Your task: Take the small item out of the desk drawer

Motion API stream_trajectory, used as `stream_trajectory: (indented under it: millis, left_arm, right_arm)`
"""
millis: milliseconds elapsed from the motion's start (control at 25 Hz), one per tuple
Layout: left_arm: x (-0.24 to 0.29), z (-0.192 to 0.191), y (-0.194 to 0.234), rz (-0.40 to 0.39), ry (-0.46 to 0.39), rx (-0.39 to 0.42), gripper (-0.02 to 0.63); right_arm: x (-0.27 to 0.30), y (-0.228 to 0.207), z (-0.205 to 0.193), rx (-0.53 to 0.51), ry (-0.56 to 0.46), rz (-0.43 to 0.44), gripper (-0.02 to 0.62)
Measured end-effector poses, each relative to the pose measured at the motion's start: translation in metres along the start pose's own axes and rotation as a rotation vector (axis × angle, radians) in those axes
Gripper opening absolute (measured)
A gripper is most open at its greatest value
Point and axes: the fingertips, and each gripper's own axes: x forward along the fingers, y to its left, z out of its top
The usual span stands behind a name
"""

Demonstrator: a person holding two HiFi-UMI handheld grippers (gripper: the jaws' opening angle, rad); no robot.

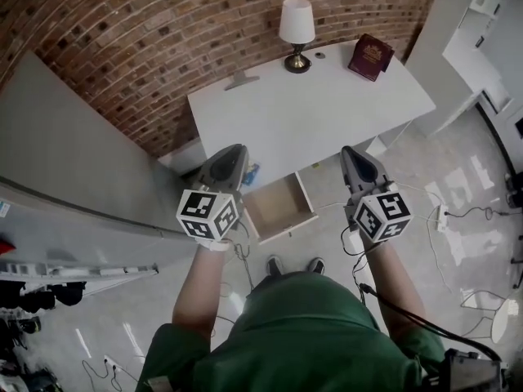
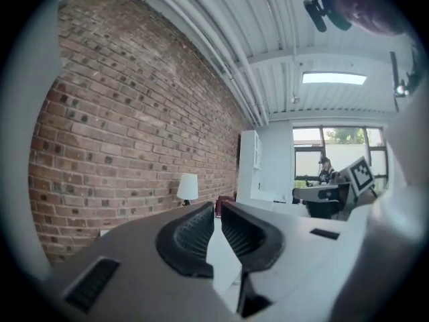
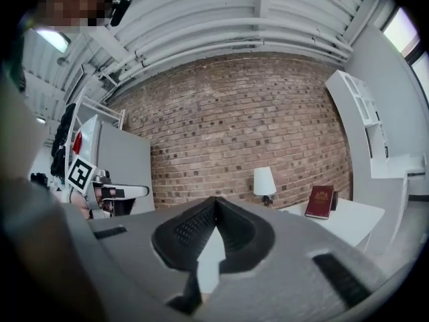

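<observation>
Blue item (image 1: 252, 172) beside drawer (image 1: 280, 208): too small.

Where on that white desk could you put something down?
The white desk top is bare across middle and front, between the open wooden drawer and the back edge. Crowded only there: white-shaded lamp, dark red book.

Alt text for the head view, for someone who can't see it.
A person in green holds the left hand-held gripper and right hand-held gripper on either side of the open drawer of a white desk, beside a brick wall. A lamp and a red book sit on the desk.
</observation>
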Motion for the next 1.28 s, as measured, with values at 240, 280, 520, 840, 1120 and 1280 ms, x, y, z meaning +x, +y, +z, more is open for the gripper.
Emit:
stream_trajectory:
  millis: [240, 280, 520, 840, 1120, 1280]
  left_arm:
    - [-0.003, 0.034, -0.016, 0.037, -0.037, 0.121, 0.031]
    - [-0.005, 0.038, -0.018, 0.041, -0.047, 0.134, 0.031]
    - [-0.021, 0.061, -0.023, 0.077, -0.117, 0.175, 0.031]
    - [-0.028, 0.071, -0.025, 0.084, -0.161, 0.183, 0.031]
    - [-0.025, 0.069, -0.027, 0.073, -0.156, 0.180, 0.031]
    - [-0.023, 0.074, -0.029, 0.064, -0.164, 0.186, 0.031]
  right_arm:
    - [-0.006, 0.007, 0.035, -0.058, -0.095, 0.001, 0.003]
    - [-0.008, 0.008, 0.039, -0.065, -0.105, 0.001, 0.003]
    - [-0.020, 0.012, 0.056, -0.123, -0.162, -0.014, 0.003]
    - [-0.024, 0.022, 0.066, -0.194, -0.167, -0.029, 0.002]
    - [-0.024, 0.024, 0.064, -0.195, -0.160, -0.019, 0.002]
    - [-0.024, 0.024, 0.067, -0.198, -0.155, -0.018, 0.002]
